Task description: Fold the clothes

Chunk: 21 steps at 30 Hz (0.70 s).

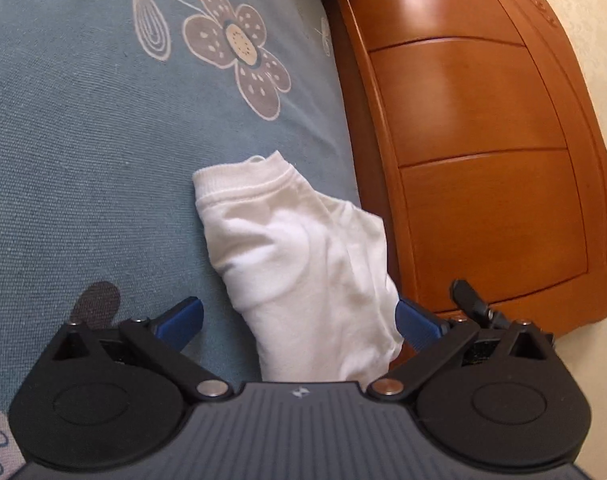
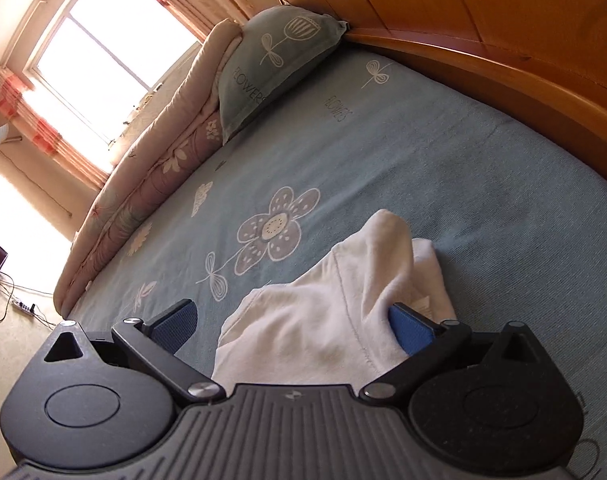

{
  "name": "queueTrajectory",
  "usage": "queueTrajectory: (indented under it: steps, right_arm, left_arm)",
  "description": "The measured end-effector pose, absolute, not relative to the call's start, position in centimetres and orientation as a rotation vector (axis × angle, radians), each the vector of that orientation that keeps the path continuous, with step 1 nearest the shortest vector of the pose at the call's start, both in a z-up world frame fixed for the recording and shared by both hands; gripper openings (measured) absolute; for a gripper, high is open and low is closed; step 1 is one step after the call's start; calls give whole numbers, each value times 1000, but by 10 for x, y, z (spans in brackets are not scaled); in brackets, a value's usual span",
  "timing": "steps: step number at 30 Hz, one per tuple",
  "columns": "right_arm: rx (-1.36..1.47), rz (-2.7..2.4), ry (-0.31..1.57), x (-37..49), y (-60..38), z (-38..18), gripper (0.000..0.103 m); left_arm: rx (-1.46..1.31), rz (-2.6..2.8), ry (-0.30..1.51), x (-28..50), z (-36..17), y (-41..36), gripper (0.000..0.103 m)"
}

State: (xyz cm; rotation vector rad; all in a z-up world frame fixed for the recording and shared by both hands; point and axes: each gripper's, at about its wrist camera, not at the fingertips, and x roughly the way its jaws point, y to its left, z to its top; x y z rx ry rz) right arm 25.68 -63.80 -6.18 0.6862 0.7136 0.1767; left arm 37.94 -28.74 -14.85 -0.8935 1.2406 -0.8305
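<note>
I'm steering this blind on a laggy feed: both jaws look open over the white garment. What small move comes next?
Probably close the left gripper on the white garment. Its jaws stand open with the cloth lying between them on the blue bedsheet. The right gripper is open too, with cloth between its jaws, so it can close likewise before any fold is lifted.

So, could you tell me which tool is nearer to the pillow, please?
Right. The pillow lies ahead of the right tool, far up the bed. The left tool faces the headboard over the white garment.
</note>
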Motion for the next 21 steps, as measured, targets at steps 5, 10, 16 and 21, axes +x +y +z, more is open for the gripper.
queueTrajectory:
  steps: [5,10,16,21]
  right_arm:
    - [669,146,639,236,-631,-52,103]
    - [548,135,473,212,-625,-24,103]
    - [570,195,535,240,-621,-57,103]
    - [574,120,529,231,-623,-69,103]
  left_arm:
    - [-958,-827,1209,403,-147,-308,101]
    - [-923,-905,1025,411,-110,-309,101]
    - [-725,-851,962,399,-86,-301,100]
    - [-568,-845,947,390,-74,-276,101]
